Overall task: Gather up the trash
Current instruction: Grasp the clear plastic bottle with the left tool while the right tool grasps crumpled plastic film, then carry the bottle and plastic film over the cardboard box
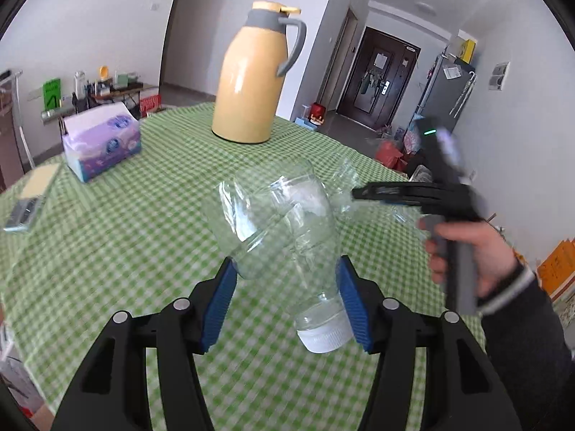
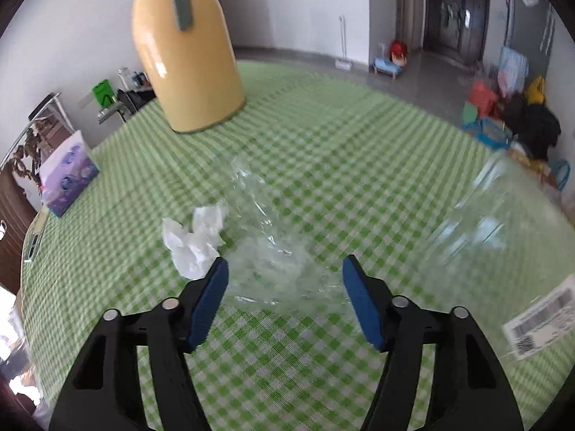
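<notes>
A crushed clear plastic bottle (image 1: pixel 284 215) with a white cap (image 1: pixel 323 337) hangs above the green checked tablecloth (image 1: pixel 125 251), cap toward me. My left gripper (image 1: pixel 285 260) is shut on it, blue pads on both sides of its body. The same bottle (image 2: pixel 496 237) shows at the right of the right wrist view, white label (image 2: pixel 539 323) outward. My right gripper (image 2: pixel 285 259) stands open low over the cloth, with crumpled clear plastic film (image 2: pixel 269 251) lying between its pads. A crumpled white tissue (image 2: pixel 194 244) lies just left of its left finger. From the left wrist view the right gripper (image 1: pixel 355 192) comes in from the right, held by a hand (image 1: pixel 474 251).
A tall yellow thermos jug (image 1: pixel 251 82) with a grey handle stands at the far middle of the table. A purple tissue box (image 1: pixel 102 140) sits at the far left, with a phone (image 1: pixel 25 212) and a yellow pad (image 1: pixel 39 179) near the left edge. Clutter lies on the floor beyond the table.
</notes>
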